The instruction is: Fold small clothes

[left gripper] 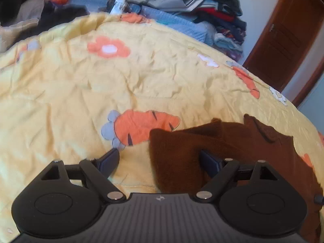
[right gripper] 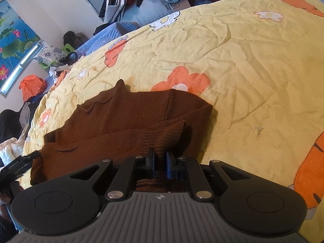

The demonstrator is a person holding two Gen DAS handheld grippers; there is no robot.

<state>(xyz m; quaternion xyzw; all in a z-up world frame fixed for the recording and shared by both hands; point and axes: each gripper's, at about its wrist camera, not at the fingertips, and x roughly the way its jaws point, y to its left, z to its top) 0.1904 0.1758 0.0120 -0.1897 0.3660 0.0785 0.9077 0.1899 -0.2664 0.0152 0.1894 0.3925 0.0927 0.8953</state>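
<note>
Sweater [right gripper: 125,117] lying brown, near hem hiding under right gripper [right gripper: 160,160], pinching ribbed cuff. Left gripper [left gripper: 160,162] gaping wide, one finger [left gripper: 209,163] sinking behind fabric.

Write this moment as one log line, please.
task: fold sweater | left gripper: open, at its edge | right gripper: shut on sweater | surface: quilt

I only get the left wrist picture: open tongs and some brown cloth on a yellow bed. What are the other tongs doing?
Observer: The right tongs are shut on the brown sweater, near its ribbed cuff.
Operator: Is the sweater spread out flat?
Observer: No, one sleeve lies folded across its body.
Operator: Anything nice on the wall?
Observer: A lotus-flower picture hangs at the far left of the right wrist view.
</note>
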